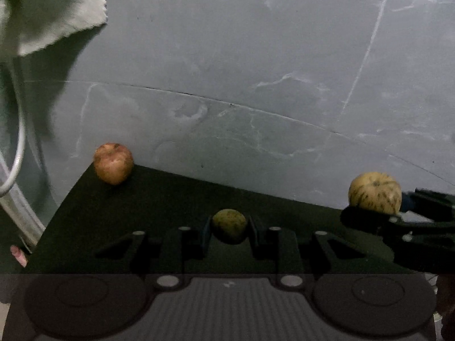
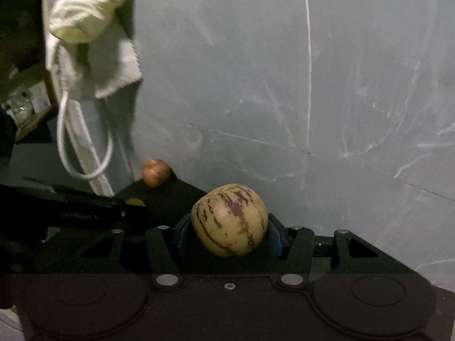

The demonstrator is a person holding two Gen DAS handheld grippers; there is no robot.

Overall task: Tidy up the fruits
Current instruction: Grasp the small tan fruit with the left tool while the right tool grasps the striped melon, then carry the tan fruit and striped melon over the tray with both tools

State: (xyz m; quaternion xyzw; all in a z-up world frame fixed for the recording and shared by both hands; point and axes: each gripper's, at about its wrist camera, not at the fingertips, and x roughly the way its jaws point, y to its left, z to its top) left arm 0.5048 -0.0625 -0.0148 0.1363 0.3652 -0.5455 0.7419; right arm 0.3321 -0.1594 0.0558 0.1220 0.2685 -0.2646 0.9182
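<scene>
My left gripper is shut on a small green-yellow round fruit over a black table. A reddish apple sits at the table's far left corner; it also shows in the right wrist view. My right gripper is shut on a pale yellow fruit with purple streaks. That striped fruit and the right gripper show at the right of the left wrist view. The left gripper's dark body shows at the left of the right wrist view.
A grey scratched wall stands right behind the table. A pale cloth and a white cable loop hang at the left. The table's far edge runs just beyond the fruits.
</scene>
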